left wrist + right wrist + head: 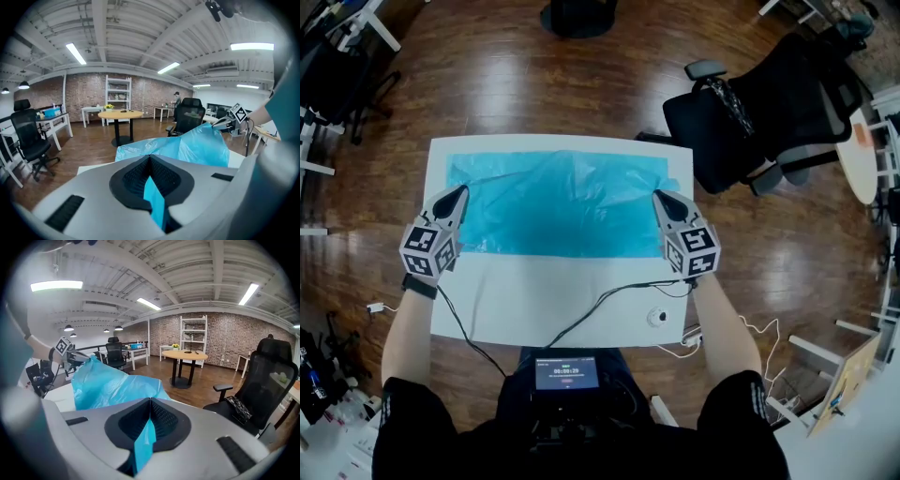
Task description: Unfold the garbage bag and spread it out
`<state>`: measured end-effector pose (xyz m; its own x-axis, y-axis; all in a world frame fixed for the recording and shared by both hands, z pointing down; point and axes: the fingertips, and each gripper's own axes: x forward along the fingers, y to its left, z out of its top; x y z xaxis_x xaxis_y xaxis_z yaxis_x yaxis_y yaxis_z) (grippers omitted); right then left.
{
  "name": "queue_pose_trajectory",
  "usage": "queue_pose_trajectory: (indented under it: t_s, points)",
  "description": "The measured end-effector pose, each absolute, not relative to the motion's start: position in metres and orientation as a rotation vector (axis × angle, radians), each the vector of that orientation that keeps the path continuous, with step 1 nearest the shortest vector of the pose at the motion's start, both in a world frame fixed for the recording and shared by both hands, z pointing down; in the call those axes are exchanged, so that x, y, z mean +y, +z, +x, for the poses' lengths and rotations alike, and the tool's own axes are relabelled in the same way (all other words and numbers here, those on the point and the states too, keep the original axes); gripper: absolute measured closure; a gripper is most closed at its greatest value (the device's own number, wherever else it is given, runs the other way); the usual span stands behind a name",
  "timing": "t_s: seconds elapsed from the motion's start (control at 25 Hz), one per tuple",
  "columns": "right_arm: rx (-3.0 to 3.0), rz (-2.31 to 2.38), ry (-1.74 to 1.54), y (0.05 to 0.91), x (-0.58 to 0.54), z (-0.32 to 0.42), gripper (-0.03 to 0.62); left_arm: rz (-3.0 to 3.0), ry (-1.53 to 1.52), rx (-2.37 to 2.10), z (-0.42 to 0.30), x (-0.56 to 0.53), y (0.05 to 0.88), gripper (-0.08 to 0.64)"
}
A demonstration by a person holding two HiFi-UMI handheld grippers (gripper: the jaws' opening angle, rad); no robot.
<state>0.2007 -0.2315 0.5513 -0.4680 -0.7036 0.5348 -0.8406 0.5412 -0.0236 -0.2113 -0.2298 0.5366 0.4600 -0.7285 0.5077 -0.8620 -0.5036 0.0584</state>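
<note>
L gripper [461,191] and R gripper [659,195] are both closed tight, each pinching a strip of the thin see-through blue plastic garbage bag [558,202]. In the left gripper view the film [154,201] runs straight between the pads. It's the same in the right gripper view [143,446].

The bag sits over the far half of the white rectangular table top [562,305], stretched betw. the two grippers. It peaks up at each pinch and sags in the middle, w/ wrinkles across it. The far edge looks to rest on the table.

Judging by that, the bag is mostly opened out but not flat yet.

Risks from here:
- Pulling the grippers apart too hard could stretch or tear the thin film at the pinch pts.
- Only a narrow strip is in each grip, so a jerk could slip it out and that side would drop and crumple.
- Can't tell if one layer or both are pinched. If one, the bag may balloon instead of lying flat.
- The black cable [600,302] and small white round puck [658,317] on the near part of the table could snag the near edge if it's laid down there.
- Air trapped under the sag could leave folds.
</note>
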Motion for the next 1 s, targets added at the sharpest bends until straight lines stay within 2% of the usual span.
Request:
queue_pose_trajectory:
  t_s: [0.56,1.0]
  points:
    - [-2.482,1.222,0.358,0.502,-0.128,0.196,0.565,2.383,0.475,-1.326,-0.228,-0.125,0.502,0.555]
    - [-2.459,1.113,0.472,0.53,-0.047,0.19,0.565,2.276,0.536,-1.309,-0.239,-0.046,0.533,0.555]
